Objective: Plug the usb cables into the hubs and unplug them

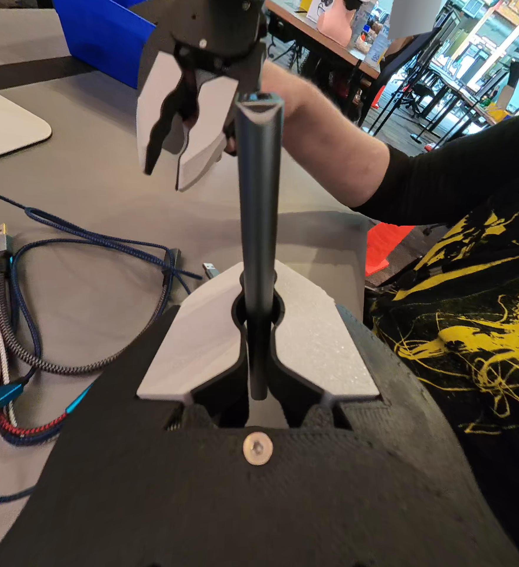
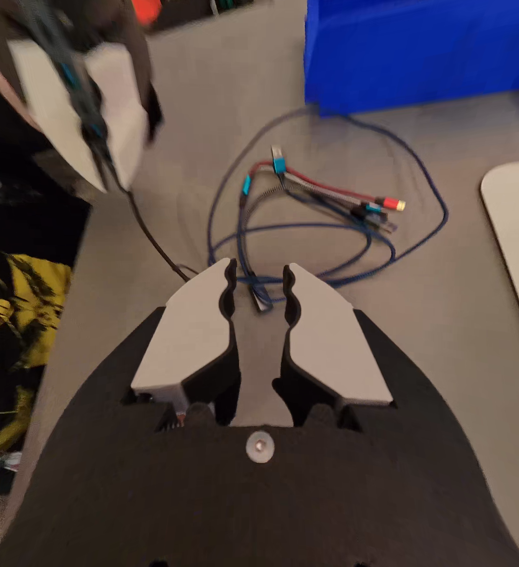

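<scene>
My left gripper is shut on a long dark hub that sticks out forward past its white fingers. In the right wrist view that gripper shows blurred at the upper left, with the hub in it and the hub's black cord trailing to the table. My right gripper is open and holds nothing. It hovers over a dark plug on a blue braided cable that lies on the table between the fingers, untouched. The right gripper also shows in the left wrist view, beside the hub's far end.
A bundle of braided cables, red, grey and blue, lies on the grey table and shows in the left wrist view. A blue bin stands behind it. A white pad lies to the right. The person's torso is at the table's edge. Spacing between my two grippers at the tips: around 12 centimeters.
</scene>
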{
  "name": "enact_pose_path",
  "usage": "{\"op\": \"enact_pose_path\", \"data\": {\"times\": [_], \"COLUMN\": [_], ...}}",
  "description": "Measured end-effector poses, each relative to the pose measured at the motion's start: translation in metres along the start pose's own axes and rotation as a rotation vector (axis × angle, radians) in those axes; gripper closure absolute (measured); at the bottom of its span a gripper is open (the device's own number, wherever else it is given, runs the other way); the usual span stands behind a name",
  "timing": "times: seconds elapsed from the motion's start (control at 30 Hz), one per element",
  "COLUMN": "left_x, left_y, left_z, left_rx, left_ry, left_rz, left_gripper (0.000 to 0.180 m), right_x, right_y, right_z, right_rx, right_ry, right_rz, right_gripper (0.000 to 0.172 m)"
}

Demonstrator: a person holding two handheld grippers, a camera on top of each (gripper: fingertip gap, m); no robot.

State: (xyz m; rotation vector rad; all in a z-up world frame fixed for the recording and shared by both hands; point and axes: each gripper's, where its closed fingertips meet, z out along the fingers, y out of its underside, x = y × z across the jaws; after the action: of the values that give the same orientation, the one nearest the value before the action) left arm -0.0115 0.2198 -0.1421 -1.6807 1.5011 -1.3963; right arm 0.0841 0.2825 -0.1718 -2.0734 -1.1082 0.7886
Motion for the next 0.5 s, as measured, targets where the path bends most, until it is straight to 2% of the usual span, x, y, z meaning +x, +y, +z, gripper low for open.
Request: {"op": "enact_pose_path", "data": {"times": [0.17, 0.27, 0.33, 0.43, 0.5], "left_x": [0.000, -0.004, -0.004, -0.008, -0.010], "left_y": [0.013, 0.015, 0.018, 0.023, 0.025], "left_z": [-0.011, -0.013, -0.015, -0.017, -0.017], "left_rx": [0.010, 0.014, 0.012, 0.009, 0.007], "left_ry": [0.030, 0.025, 0.037, 0.045, 0.052], "left_rz": [-0.037, -0.054, -0.059, -0.083, -0.094], "left_gripper": [0.171, 0.171, 0.171, 0.172, 0.172], "right_x": [-0.018, -0.014, -0.016, -0.037, -0.044], "right_y": [0.000, 0.019, 0.027, -0.007, -0.029], "right_z": [0.019, 0.025, 0.024, 0.020, 0.025], "right_rx": [-0.015, -0.165, -0.207, -0.055, -0.014], "right_ry": [-0.050, 0.008, 0.008, -0.041, -0.045], "right_rz": [-0.074, -0.127, -0.155, -0.196, -0.205], "right_gripper": [0.147, 0.144, 0.148, 0.152, 0.149]}}
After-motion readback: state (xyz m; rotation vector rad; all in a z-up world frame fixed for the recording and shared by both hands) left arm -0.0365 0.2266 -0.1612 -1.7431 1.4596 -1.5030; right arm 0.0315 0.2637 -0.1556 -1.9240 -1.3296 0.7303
